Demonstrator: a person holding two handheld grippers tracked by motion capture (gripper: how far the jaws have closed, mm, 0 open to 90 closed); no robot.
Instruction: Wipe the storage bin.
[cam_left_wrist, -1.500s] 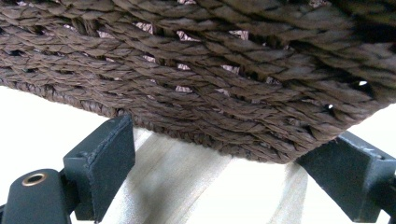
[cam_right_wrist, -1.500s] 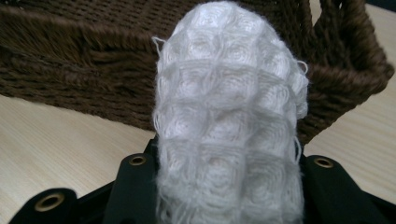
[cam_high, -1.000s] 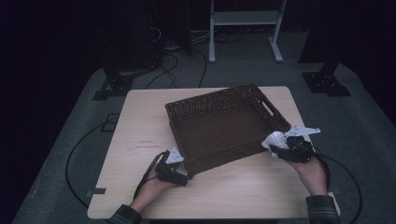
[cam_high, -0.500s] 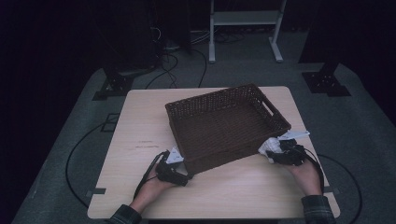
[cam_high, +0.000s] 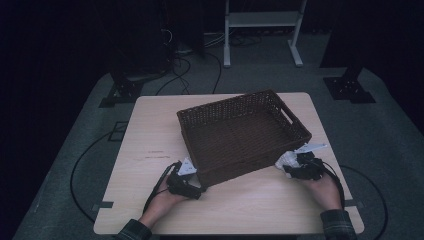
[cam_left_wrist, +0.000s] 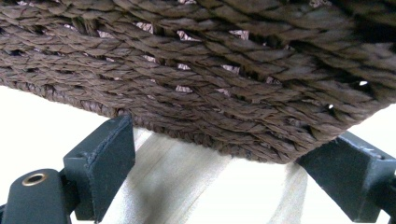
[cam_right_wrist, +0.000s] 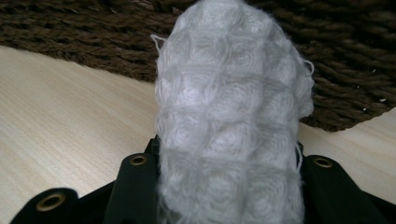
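A dark brown wicker basket (cam_high: 227, 104) stands askew on the light wooden table (cam_high: 150, 130). My left gripper (cam_high: 195, 176) lies at its near left corner. In the left gripper view its jaws (cam_left_wrist: 229, 144) stand wide apart, with the basket's woven corner (cam_left_wrist: 210, 70) just above and beyond them. My right gripper (cam_high: 294, 165) rests low by the basket's near right corner, shut on a rolled white waffle-weave cloth (cam_high: 284, 161). The cloth (cam_right_wrist: 229, 102) stands up between the jaws (cam_right_wrist: 229, 179), with the basket wall (cam_right_wrist: 350, 70) close behind it.
The basket is empty inside. Bare tabletop (cam_right_wrist: 70, 102) stretches left of the cloth and along the near edge. Beyond the table, on the dark floor, are a white frame (cam_high: 260, 20), black stand bases (cam_high: 350, 87) and loose cables (cam_high: 175, 82).
My right gripper has come down and a little left with the white cloth, and is now close to the tabletop beside the basket. The left gripper and basket have stayed put.
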